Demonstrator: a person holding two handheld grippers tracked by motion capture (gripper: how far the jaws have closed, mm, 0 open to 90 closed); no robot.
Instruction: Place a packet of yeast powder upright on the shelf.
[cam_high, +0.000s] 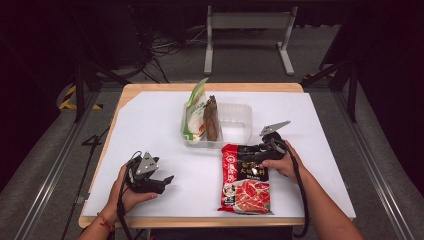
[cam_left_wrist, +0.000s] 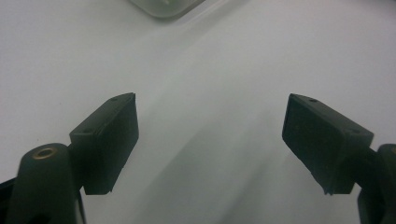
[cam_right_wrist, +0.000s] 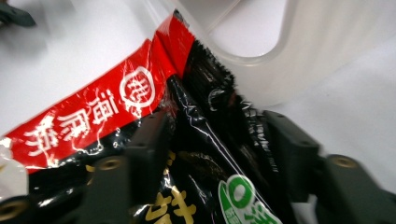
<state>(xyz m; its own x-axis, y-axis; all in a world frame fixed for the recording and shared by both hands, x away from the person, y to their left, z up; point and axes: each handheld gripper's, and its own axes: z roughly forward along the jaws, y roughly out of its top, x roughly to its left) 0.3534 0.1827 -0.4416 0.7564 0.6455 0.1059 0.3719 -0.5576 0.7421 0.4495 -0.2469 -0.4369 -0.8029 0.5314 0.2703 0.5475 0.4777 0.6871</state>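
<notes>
From the high view, your right gripper (cam_high: 256, 154) sits at the top right edge of the red sauce packet (cam_high: 246, 179), a flat glossy foil pouch that lies on the white sheet (cam_high: 150, 125) near the table's front edge, just in front of the clear plastic tray (cam_high: 239, 122). The tray is a shallow, rounded-corner thing, frosted-looking, with a green-and-white bag (cam_high: 195, 112) and a brown wrapped item (cam_high: 211, 119) leaning in its left half. Your left gripper (cam_high: 162, 181) rests on the sheet off to the left, well apart from the packet. The bare wood of the table (cam_high: 150, 88) only peeks out along the back and front edges.

Left gripper view: the two matte black blocky pads (cam_left_wrist: 112, 135) are spread wide with nothing but smooth white sheet between them. A corner of the tray (cam_left_wrist: 163, 7) is cut off at the top.

Right gripper view: your jaws sit on either side of the packet's (cam_right_wrist: 201, 140) crinkly black-and-red film, which bunches up into a ridge between them, so it looks pinched. The left pad (cam_right_wrist: 149, 144) is clearly against the foil; the right one is blurry and half buried behind the fold, so that contact is harder to make out. The tray's curved translucent wall (cam_right_wrist: 299, 60) is right behind the packet, touching or nearly so. The print on the foil is mostly cut off.
</notes>
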